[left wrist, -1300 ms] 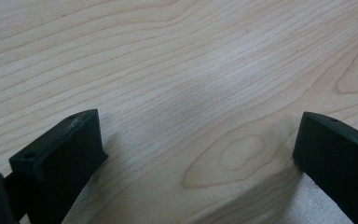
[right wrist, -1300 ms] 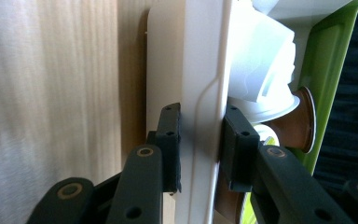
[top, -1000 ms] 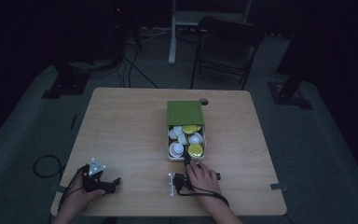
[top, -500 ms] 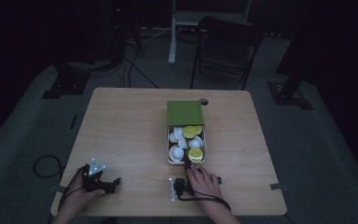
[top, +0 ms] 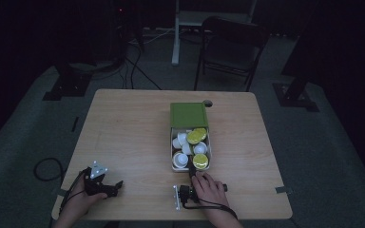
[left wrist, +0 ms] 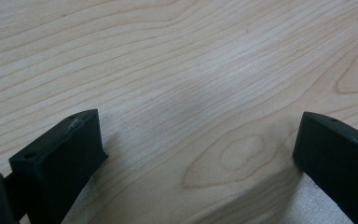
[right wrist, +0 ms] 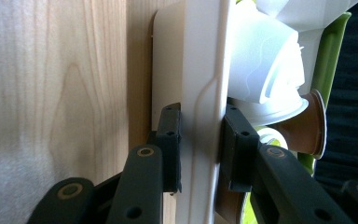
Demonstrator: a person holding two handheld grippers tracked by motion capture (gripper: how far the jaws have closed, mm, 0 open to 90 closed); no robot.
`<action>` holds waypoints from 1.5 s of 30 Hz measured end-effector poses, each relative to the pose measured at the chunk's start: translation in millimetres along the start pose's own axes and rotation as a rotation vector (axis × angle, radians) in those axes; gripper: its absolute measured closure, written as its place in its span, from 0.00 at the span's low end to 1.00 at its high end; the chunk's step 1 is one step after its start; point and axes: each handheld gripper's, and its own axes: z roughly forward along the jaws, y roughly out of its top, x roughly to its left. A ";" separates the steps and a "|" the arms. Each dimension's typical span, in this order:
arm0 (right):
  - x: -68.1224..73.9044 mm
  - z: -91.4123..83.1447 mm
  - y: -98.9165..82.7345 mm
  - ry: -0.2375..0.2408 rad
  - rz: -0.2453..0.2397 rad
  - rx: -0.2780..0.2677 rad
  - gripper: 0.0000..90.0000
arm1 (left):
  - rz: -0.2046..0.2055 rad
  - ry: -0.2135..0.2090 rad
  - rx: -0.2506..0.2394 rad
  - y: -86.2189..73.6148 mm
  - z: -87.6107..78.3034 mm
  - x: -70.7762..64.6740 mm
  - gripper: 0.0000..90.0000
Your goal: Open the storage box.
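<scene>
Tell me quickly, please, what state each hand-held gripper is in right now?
Left hand-held gripper: open, nothing between its jaws, bare table beneath.
Right hand-held gripper: closed on the near wall of the white tray that holds the cups.

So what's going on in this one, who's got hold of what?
A person sits at a wooden table with a gripper in each hand. The right gripper is clamped on the near wall of a white tray that holds small white cups and yellow-lidded pods; a green lid lies at the tray's far end. The left gripper rests open on bare wood near the table's front left, holding nothing.
</scene>
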 end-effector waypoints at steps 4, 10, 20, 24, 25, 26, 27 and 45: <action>1.0 -1.6 -0.6 -0.001 0.010 -0.004 0.80 | 0.001 0.000 0.001 0.0 0.0 0.0 0.02; 0.1 -3.8 -1.0 0.028 0.059 -0.022 0.71 | 0.000 0.000 0.000 0.0 0.0 0.1 0.02; -17.7 -14.6 -3.0 0.073 0.213 -0.097 0.56 | 0.000 0.000 0.000 0.0 0.0 0.0 0.02; -27.5 -19.3 -5.2 0.106 0.332 -0.143 0.49 | 0.000 0.000 0.000 0.0 0.0 0.0 0.02; -30.3 -19.7 -6.3 0.113 0.384 -0.157 0.46 | 0.000 0.000 0.000 0.0 0.0 0.0 0.02; -33.3 -20.2 -7.5 0.124 0.438 -0.171 0.45 | 0.000 0.000 0.000 0.0 0.0 0.0 0.02; -36.3 -20.6 -8.9 0.120 0.469 -0.182 0.44 | 0.000 0.000 0.000 0.0 0.0 0.0 0.02; -81.5 -20.9 -50.6 0.135 1.017 -0.300 0.34 | -0.001 0.000 -0.001 0.0 0.1 0.0 0.02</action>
